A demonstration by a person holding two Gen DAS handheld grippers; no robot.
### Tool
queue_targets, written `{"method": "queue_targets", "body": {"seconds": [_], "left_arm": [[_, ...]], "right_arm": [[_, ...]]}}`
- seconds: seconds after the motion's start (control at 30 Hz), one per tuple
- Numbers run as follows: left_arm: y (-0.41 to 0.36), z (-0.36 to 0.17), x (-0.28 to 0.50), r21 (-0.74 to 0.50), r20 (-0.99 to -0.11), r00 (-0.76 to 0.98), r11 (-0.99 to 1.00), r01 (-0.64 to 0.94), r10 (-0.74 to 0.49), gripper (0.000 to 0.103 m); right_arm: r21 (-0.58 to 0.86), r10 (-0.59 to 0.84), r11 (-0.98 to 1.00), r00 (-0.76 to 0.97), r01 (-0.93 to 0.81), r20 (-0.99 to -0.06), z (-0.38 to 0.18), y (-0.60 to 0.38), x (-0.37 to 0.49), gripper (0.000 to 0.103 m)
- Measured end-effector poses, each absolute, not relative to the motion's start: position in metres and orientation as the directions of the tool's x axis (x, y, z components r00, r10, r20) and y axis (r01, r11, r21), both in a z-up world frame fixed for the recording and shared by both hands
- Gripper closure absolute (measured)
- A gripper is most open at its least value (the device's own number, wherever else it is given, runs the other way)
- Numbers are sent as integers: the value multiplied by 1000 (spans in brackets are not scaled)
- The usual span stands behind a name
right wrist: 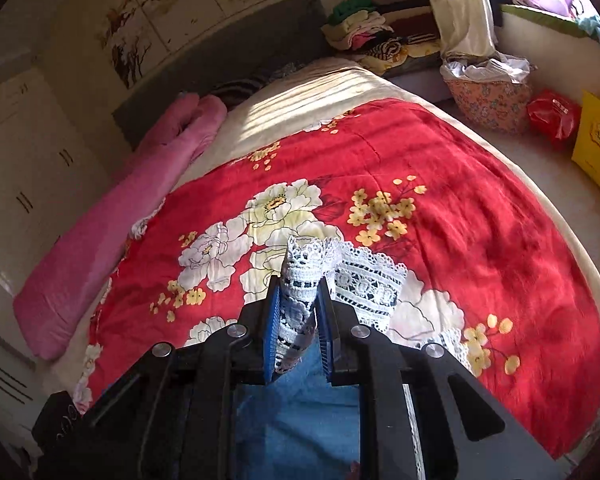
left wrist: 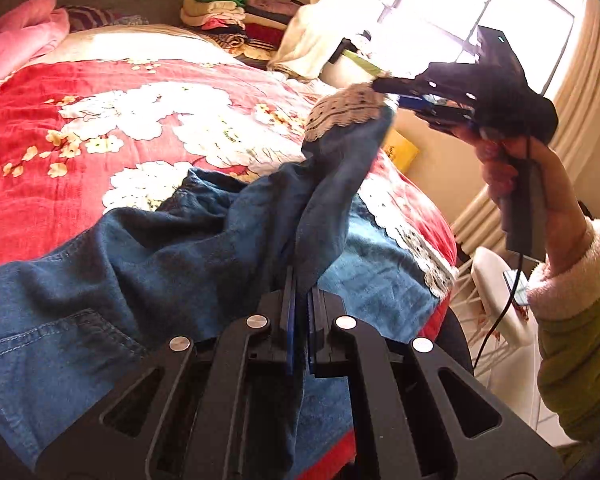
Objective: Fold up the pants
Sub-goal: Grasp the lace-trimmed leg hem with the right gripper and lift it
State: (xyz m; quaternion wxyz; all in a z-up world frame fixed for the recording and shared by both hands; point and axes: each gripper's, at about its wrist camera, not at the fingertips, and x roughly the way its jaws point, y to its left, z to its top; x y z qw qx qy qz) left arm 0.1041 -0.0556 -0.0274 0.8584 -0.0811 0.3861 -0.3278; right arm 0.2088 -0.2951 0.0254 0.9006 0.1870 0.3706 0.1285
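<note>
Denim pants (left wrist: pixel 100 264) on the bed (left wrist: pixel 80 92); left gripper (left wrist: pixel 300 320) pinching denim; right gripper (right wrist: pixel 296 320) pinching the lace hem (right wrist: pixel 300 276). Risk: thin lace may slip free under tension, dropping the leg.

- Pants (left wrist: pixel 148 264): blue denim, matt, woven twill, stitched seams; hem (right wrist: pixel 300 280) trimmed in white openwork lace, rough.
- Bedspread (right wrist: pixel 460 240): red cloth, soft matt nap, printed flowers.
- Pillow (right wrist: pixel 112 220): pink plush cloth, matt.
- Left gripper (left wrist: pixel 300 304): black matt plastic body, bright round metal pins; blue ribbed pads.
- Right gripper (right wrist: pixel 298 320): same black plastic, metal pins, blue ridged pads.
- Sleeve (left wrist: pixel 580 320): green cloth, pale fleecy cuff.
- Basket (right wrist: pixel 492 104): floral cloth.
- Red bag (right wrist: pixel 554 114): glossy plastic.
- Curtain (left wrist: pixel 580 92): beige pleated cloth.
</note>
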Motion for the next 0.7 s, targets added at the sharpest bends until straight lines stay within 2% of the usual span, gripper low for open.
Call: {"method": "queue_targets", "body": {"seconds": [0.17,0.33,0.53,0.7], "left_arm": [[-63,-26,95,-293,-640,492,779,555,-591,103],[-80,-26,87,-258,-644,470,750,609,-603,103],[-91,-37,79,-225,-664,434,717,660,-609,103],[-105,-47,67,-154,-700,415,690,707,-582,102]], "right_arm": [[549,397,836,688,3,-608,-9,-341,146,87],[609,411,790,675,72,-613,-45,-369,93,87],[588,396,801,634,114,-664,-80,-378,64,87],[588,386,797,636,135,-669,-93,-385,56,87]]}}
